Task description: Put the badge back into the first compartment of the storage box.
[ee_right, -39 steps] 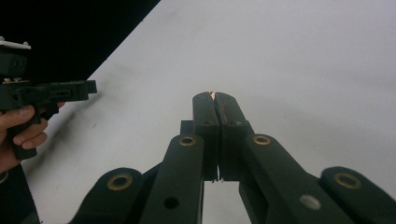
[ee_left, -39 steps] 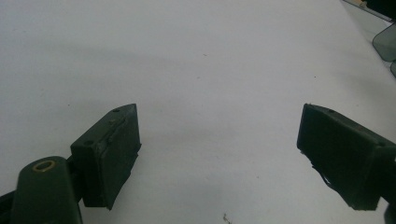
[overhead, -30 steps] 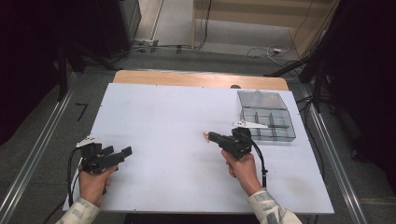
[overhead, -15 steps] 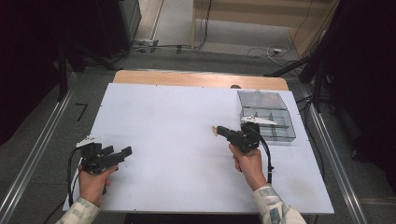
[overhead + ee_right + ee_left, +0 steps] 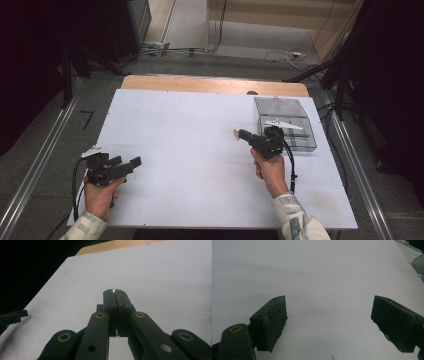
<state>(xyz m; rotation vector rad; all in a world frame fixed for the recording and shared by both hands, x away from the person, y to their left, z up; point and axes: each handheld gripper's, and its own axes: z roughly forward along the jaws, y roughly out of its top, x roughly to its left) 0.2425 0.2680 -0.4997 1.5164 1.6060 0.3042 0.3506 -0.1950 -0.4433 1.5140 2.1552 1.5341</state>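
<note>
My right gripper (image 5: 240, 134) hovers over the right half of the white table (image 5: 190, 130), pointing left, just left of a clear compartment box (image 5: 285, 125). Its jaws are pressed together, and a small tan piece (image 5: 235, 133) sticks out at their tip. In the right gripper view the same piece shows as a thin bright sliver (image 5: 113, 290) between the closed tips of the right gripper (image 5: 114, 292). My left gripper (image 5: 127, 162) rests near the table's front left corner. Its jaws stand wide apart with only bare table between them, as the left gripper view confirms for the left gripper (image 5: 329, 315).
The clear box has several compartments, and a white flat part (image 5: 280, 123) lies across its top. A wooden strip (image 5: 215, 85) runs along the far edge of the table. Metal rails (image 5: 45, 160) flank the table on both sides. Cables lie on the floor beyond.
My right gripper has moved right and a little farther away, nearer the clear box, with the tan piece still in its tip. The left gripper has stayed put.
</note>
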